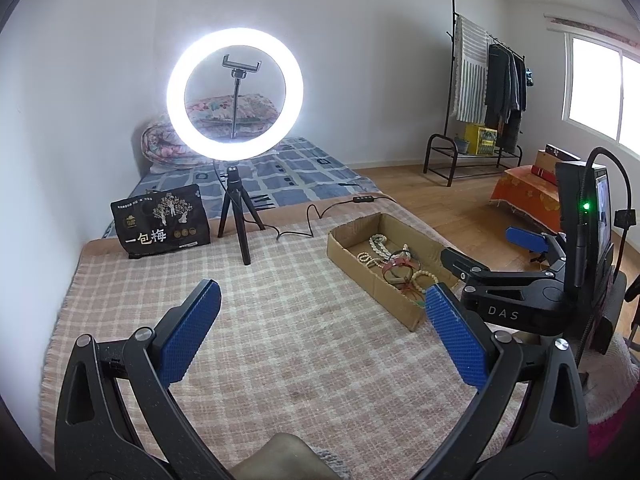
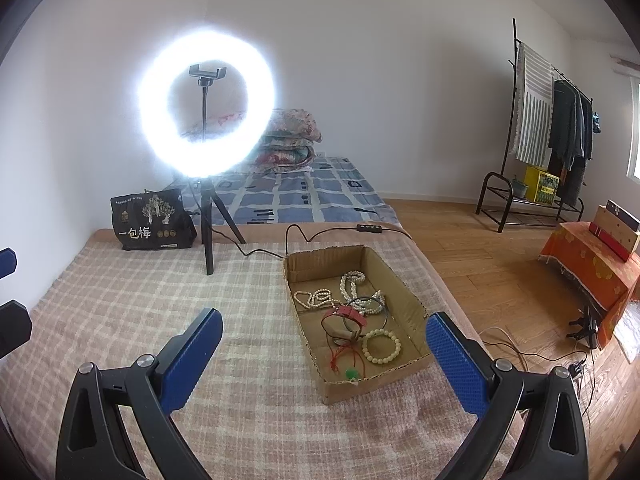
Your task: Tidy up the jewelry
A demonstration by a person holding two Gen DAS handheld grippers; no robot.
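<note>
hovering wide apart over the cloth (image 2: 140,300): left gripper (image 1: 322,320), right gripper (image 2: 324,344); beads (image 2: 381,345) lying in box (image 2: 416,308).

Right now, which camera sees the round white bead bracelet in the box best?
The right wrist view: the white bead bracelet lies whole and unblocked in the cardboard box. In the left wrist view it is farther off and partly hidden behind the left tool.

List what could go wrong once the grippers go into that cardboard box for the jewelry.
1. The red cord and bangles overlap the white bead strands, so lifting one piece may drag others out of the cardboard box.
2. The box is light and shallow; a gripper might shove it.
3. The ring light cable runs just behind the box and could snag.
</note>
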